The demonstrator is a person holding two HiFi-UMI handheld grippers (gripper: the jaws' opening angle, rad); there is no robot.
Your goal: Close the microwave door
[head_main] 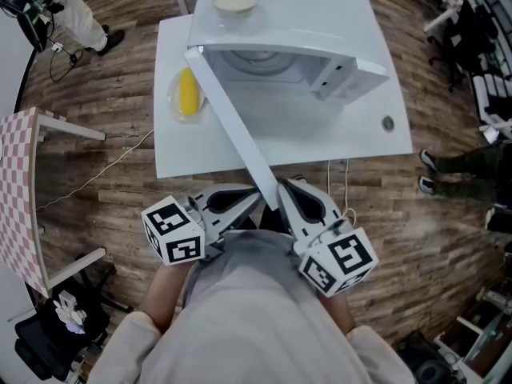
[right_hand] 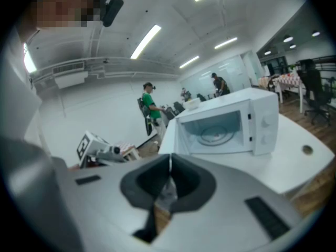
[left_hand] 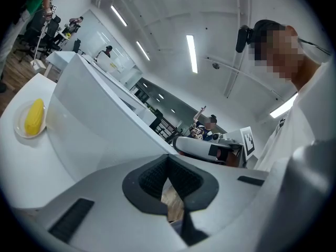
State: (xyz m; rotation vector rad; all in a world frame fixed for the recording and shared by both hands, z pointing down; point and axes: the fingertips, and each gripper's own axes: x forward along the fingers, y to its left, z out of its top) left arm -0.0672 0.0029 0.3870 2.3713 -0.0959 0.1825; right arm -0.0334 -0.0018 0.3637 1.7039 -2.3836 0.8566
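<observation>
Two grippers, each with jaws pressed together, nothing between: left gripper (head_main: 244, 202), right gripper (head_main: 290, 192), flanking free edge of hinged white door (head_main: 232, 126). Door swung wide open on one boxy white microwave (head_main: 320, 38), on one white table (head_main: 352, 138). One yellow corn cob (head_main: 188, 92) on one clear plate (head_main: 173, 102); one cream bowl (head_main: 235, 0) on top of microwave.

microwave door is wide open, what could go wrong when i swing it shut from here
1. A bowl sits on top of the microwave. Slamming the door could jolt the bowl or slop what is in it.
2. The corn on its plate lies just left of the door's hinge side. If the left gripper pushes from that side, it could clip the plate.
</observation>
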